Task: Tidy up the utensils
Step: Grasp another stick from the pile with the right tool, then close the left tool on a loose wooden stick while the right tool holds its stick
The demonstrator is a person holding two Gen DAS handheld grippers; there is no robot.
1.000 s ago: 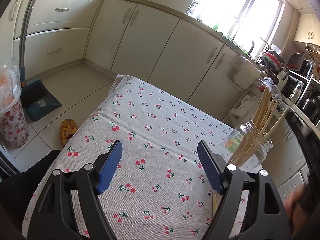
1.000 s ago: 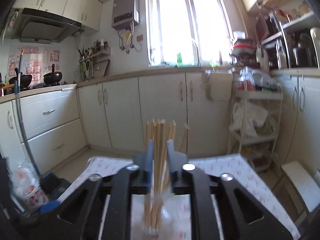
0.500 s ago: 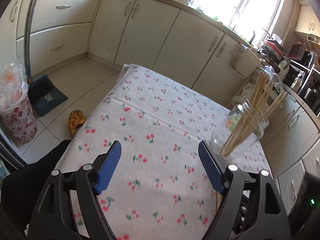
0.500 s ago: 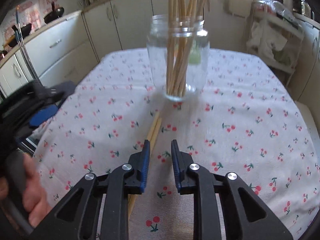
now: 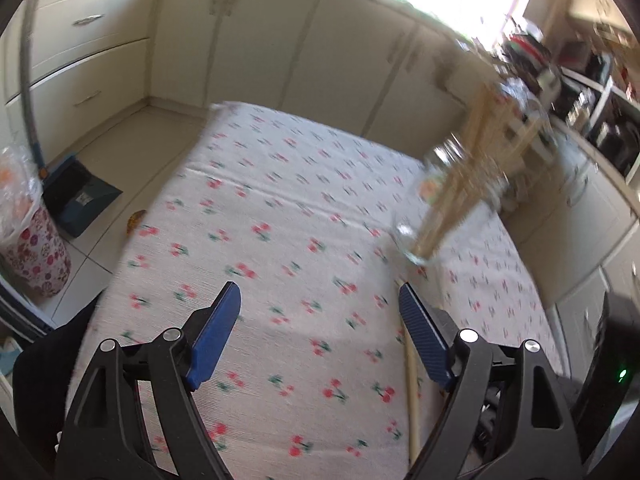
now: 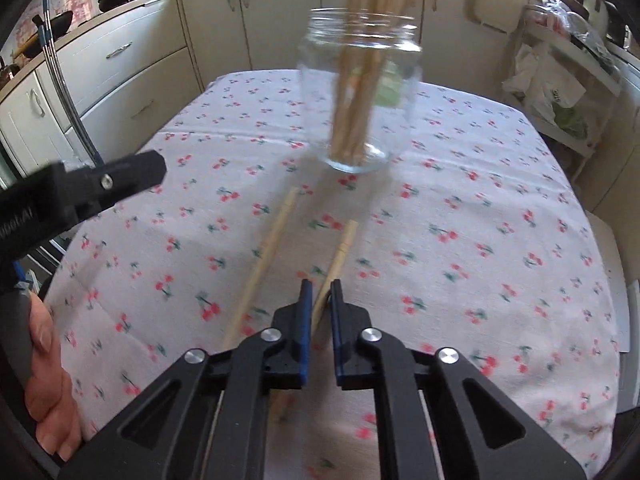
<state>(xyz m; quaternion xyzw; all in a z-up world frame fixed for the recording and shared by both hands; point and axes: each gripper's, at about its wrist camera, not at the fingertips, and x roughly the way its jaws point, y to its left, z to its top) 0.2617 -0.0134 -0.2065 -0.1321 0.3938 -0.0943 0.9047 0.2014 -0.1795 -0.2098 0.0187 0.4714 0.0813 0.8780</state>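
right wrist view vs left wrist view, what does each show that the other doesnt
Only the right wrist view shows the right gripper closing around a chopstick, a second chopstick beside it on the cloth, and the person's left hand.

Only the left wrist view shows the left gripper wide open and holding nothing, a dustpan and a floral bin on the floor.

Both show the cherry-print tablecloth and the glass jar of chopsticks.

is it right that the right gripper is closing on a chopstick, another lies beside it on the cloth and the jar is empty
Not quite: the jar is not empty; it holds a bundle of chopsticks, as the right wrist view shows. The rest stands: the right gripper is closing on one chopstick, and another lies beside it on the cloth.
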